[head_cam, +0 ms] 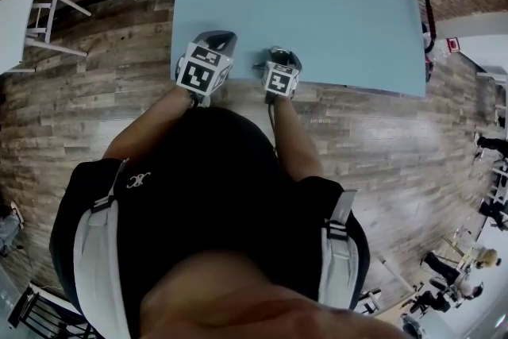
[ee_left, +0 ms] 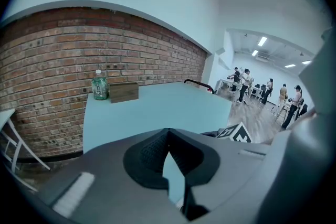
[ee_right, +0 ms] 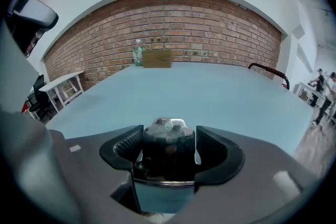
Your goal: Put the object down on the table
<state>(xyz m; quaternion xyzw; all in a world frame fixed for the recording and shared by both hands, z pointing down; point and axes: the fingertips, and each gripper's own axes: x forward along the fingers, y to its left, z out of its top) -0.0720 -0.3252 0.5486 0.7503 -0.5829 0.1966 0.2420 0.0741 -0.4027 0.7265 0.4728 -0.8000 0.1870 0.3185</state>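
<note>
Progress, as I judge it, stops short of the release; the right gripper (ee_right: pixel 169 147) has a dark object (ee_right: pixel 167 165) with a shiny top between its jaws, which stand wide with their ribbed pads (ee_right: pixel 129 146) close against its two sides and seemingly gripping it; the head view puts that gripper just over the near edge of the pale blue table (ee_right: pixel 220 92), so the object has been brought to the table; whether its base rests on the surface or hangs just above it I cannot tell, since the gripper's body hides the underside; the left gripper (ee_left: pixel 168 135) sits just beside the right one at the same edge, jaws closed together on nothing, taking no part; a green bottle (ee_right: pixel 138 55) and a brown block (ee_right: pixel 157 59) stand well apart at the far end by the brick wall, so the tabletop ahead is free; what remains is to settle the object, let go and draw back.
</note>
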